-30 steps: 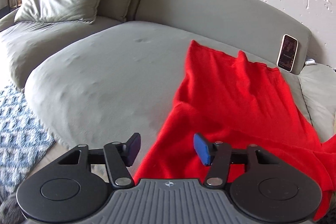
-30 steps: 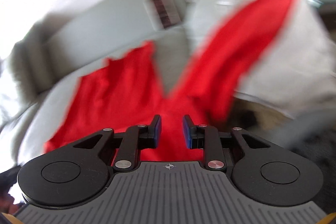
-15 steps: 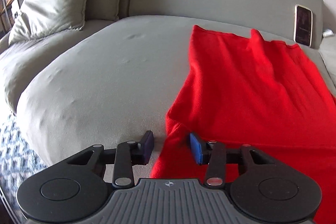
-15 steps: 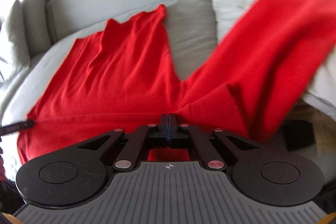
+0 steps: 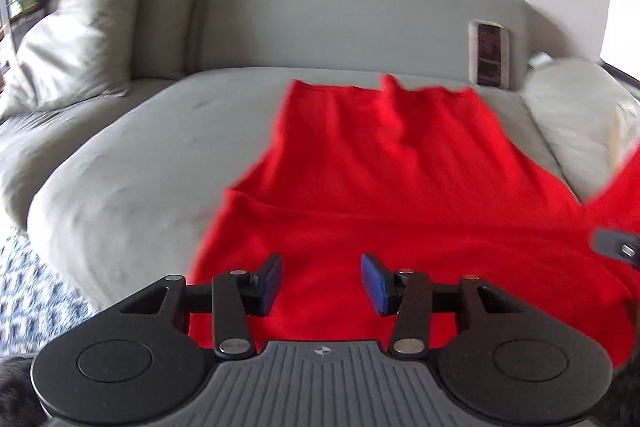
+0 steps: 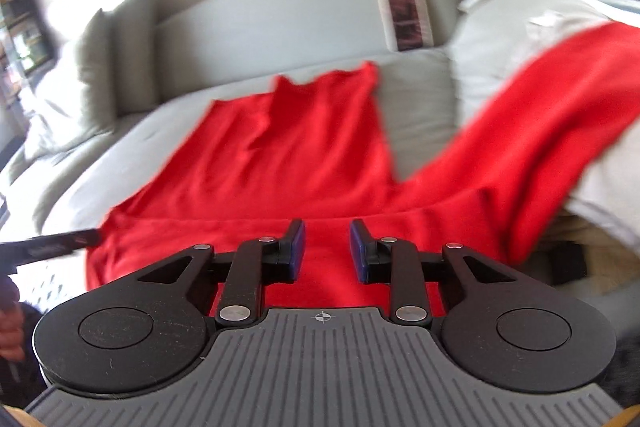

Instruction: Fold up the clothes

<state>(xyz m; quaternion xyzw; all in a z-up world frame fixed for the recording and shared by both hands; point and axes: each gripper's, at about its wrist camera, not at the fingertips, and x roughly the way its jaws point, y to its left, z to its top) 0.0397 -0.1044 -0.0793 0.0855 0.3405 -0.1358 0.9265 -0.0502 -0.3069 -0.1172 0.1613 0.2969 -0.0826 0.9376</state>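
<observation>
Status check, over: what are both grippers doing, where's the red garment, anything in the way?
Left gripper open, empty. Right gripper open, empty. Red garment spread on the sofa, one part draped over a cushion. Phone against the backrest, clear of it.

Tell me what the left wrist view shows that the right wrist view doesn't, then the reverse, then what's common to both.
Left wrist only: the patterned blue-and-white rug beside the sofa.

Right wrist only: the red garment's long sleeve draped over a pale cushion, and a dark object below it.

Both: the spread red fabric garment, the grey-green upholstered sofa, the phone propped against its backrest, and open grippers, left and right.
</observation>
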